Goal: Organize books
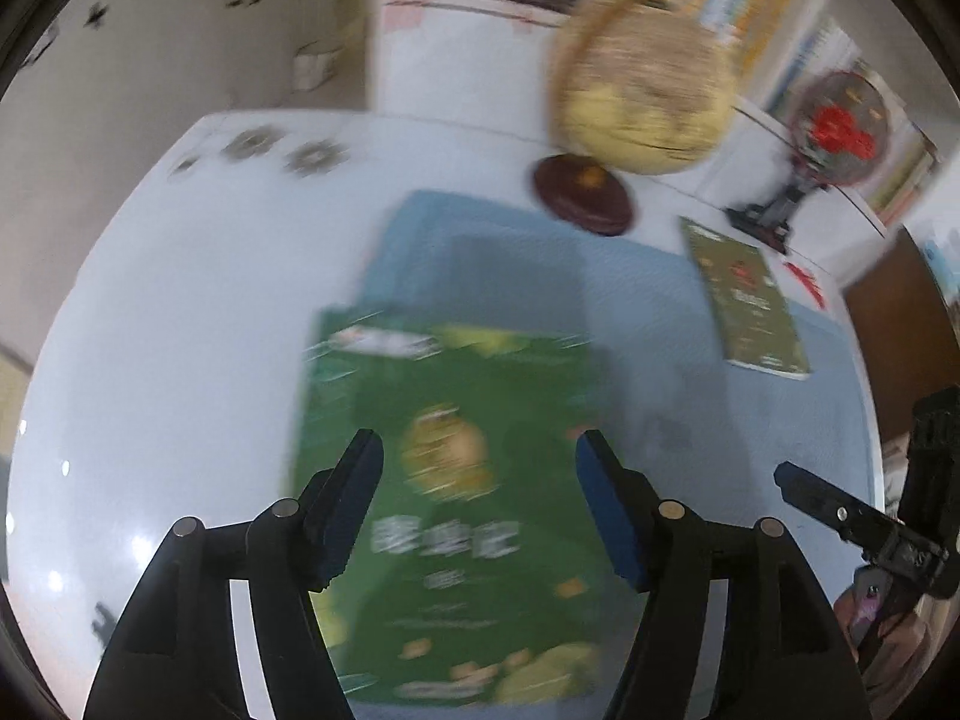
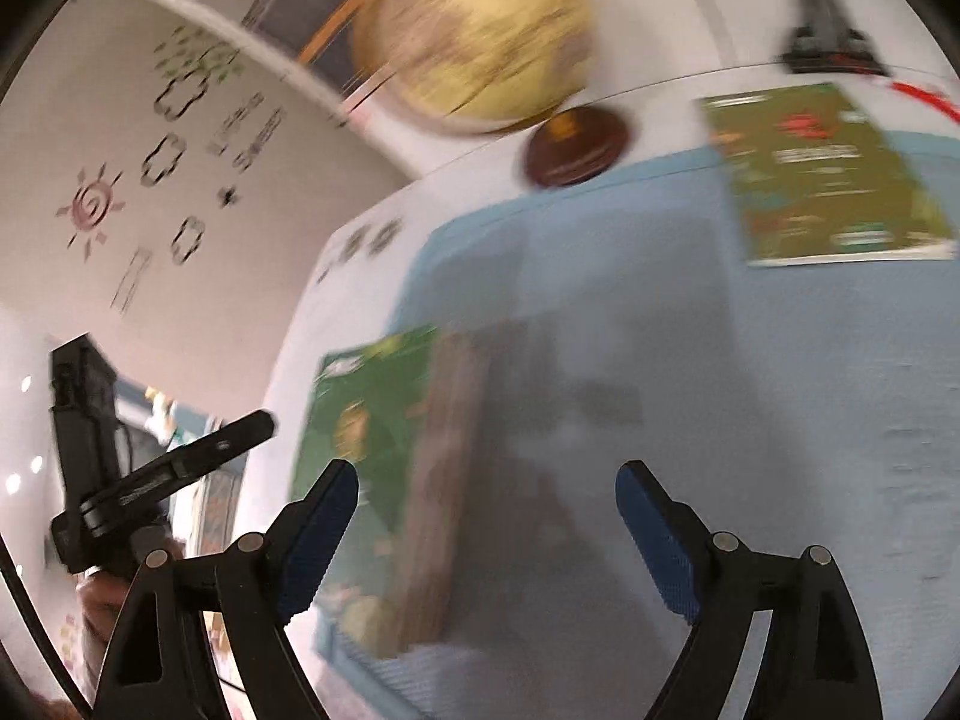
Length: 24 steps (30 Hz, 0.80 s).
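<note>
The green book lies flat on the blue mat on the white bench, directly beneath the left tool, whose fingers stand apart above the cover with nothing between them. The right tool hangs wide open and empty over bare mat, that book just to its left. A second, olive-green book lies well apart at the mat's far edge, near the globe.
</note>
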Each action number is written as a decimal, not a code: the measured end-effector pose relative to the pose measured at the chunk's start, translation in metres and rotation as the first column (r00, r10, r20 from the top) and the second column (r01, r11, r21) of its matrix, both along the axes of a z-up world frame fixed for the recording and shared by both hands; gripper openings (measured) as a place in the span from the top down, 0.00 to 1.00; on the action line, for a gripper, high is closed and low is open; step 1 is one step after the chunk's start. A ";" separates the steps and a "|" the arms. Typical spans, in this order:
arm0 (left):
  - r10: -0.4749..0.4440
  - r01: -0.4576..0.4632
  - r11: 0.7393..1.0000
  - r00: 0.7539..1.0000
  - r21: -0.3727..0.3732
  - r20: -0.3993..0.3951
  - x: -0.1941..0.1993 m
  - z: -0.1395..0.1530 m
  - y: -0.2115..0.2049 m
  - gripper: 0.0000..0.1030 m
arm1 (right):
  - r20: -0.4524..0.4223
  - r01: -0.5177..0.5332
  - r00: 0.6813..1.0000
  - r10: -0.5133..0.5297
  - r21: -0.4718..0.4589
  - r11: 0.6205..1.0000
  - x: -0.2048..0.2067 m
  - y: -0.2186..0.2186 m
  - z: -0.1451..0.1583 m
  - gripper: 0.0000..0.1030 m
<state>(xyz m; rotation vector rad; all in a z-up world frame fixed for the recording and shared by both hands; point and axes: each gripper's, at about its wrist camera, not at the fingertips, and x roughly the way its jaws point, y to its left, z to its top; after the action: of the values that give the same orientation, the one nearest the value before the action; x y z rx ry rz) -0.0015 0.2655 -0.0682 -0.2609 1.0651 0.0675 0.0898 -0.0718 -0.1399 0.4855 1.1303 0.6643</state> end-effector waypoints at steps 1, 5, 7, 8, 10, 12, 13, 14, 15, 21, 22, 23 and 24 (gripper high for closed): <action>-0.015 0.015 1.000 1.000 0.009 0.003 0.007 0.001 -0.013 0.37 | -0.011 0.037 0.999 -0.037 0.001 0.999 0.004 -0.018 -0.003 0.16; -0.084 0.084 0.996 0.996 -0.032 -0.002 0.043 -0.010 -0.068 0.37 | -0.031 0.155 0.987 -0.155 0.000 0.988 0.019 -0.085 -0.013 0.16; -0.120 0.119 0.991 0.993 -0.060 -0.006 0.061 -0.019 -0.099 0.37 | -0.022 0.199 0.980 -0.199 -0.027 0.980 0.027 -0.114 -0.017 0.16; -0.135 0.134 0.989 0.991 -0.061 -0.010 0.070 -0.025 -0.116 0.37 | -0.011 0.222 0.975 -0.222 -0.033 0.975 0.032 -0.129 -0.019 0.16; -0.159 0.158 0.985 0.987 -0.070 -0.013 0.085 -0.035 -0.143 0.37 | 0.007 0.268 0.963 -0.268 -0.033 0.963 0.044 -0.156 -0.022 0.16; -0.174 0.173 0.981 0.985 -0.093 -0.005 0.100 -0.045 -0.167 0.37 | 0.020 0.298 0.955 -0.297 -0.028 0.954 0.061 -0.175 -0.027 0.16; -0.176 0.175 0.979 0.984 -0.108 0.000 0.110 -0.053 -0.178 0.37 | 0.033 0.317 0.948 -0.316 -0.039 0.948 0.072 -0.186 -0.029 0.16; -0.177 0.176 0.977 0.984 -0.121 0.003 0.118 -0.059 -0.185 0.37 | 0.043 0.326 0.945 -0.324 -0.045 0.944 0.078 -0.190 -0.031 0.16; -0.174 0.172 0.976 0.985 -0.132 0.002 0.128 -0.068 -0.195 0.37 | 0.050 0.327 0.945 -0.324 -0.044 0.944 0.087 -0.195 -0.035 0.16; -0.162 0.159 0.980 0.987 -0.116 -0.022 0.168 -0.107 -0.226 0.37 | -0.070 0.350 0.937 -0.343 0.153 0.924 0.134 -0.227 -0.076 0.16; -0.151 0.150 0.983 0.989 -0.107 -0.003 0.171 -0.108 -0.227 0.37 | -0.063 0.346 0.938 -0.340 0.149 0.926 0.140 -0.229 -0.078 0.16; -0.147 0.148 0.984 0.989 -0.100 0.012 0.174 -0.106 -0.229 0.37 | -0.053 0.340 0.940 -0.336 0.142 0.930 0.145 -0.227 -0.077 0.16; -0.149 0.149 0.984 0.989 -0.101 0.016 0.179 -0.106 -0.231 0.37 | -0.042 0.331 0.944 -0.329 0.129 0.935 0.153 -0.225 -0.077 0.16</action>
<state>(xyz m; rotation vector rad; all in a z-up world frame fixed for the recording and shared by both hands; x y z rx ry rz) 0.1774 0.0347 -0.1741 -0.2722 1.0782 -0.1226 0.2425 -0.2969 -0.2174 0.7806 0.9949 0.4428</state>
